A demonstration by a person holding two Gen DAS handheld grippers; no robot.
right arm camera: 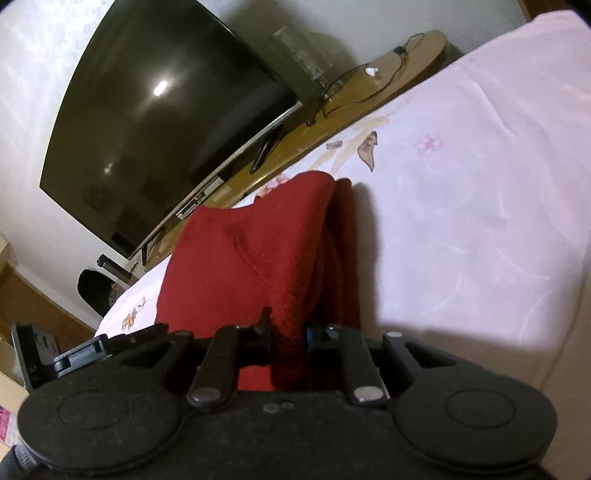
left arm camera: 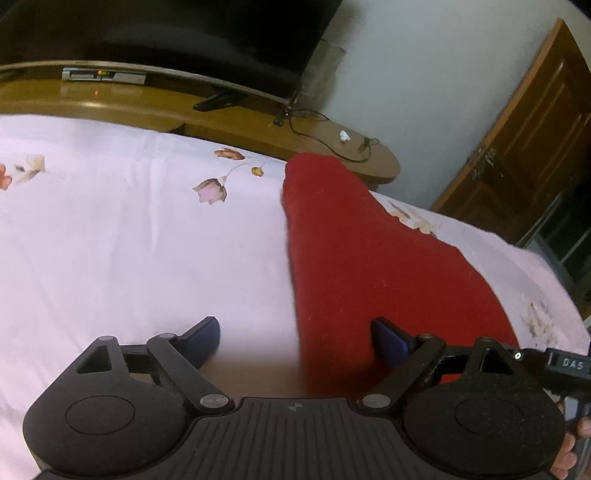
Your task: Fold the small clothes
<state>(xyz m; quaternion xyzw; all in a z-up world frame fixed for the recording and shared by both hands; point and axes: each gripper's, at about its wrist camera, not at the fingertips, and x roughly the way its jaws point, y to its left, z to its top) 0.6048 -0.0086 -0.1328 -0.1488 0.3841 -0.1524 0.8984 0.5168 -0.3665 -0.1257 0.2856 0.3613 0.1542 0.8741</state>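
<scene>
On the bed, the right hand-held gripper pinched the red cloth; the left hand-held gripper stood wide, holding nothing.

Plain red garment – pale pink bedsheet printed with scattered flowers – glossy brown wooden shelf

the red garment's near end is hidden behind the right gripper. the television is cut off at the top edge in the left wrist view. the bed sheet looks blurred there.
</scene>
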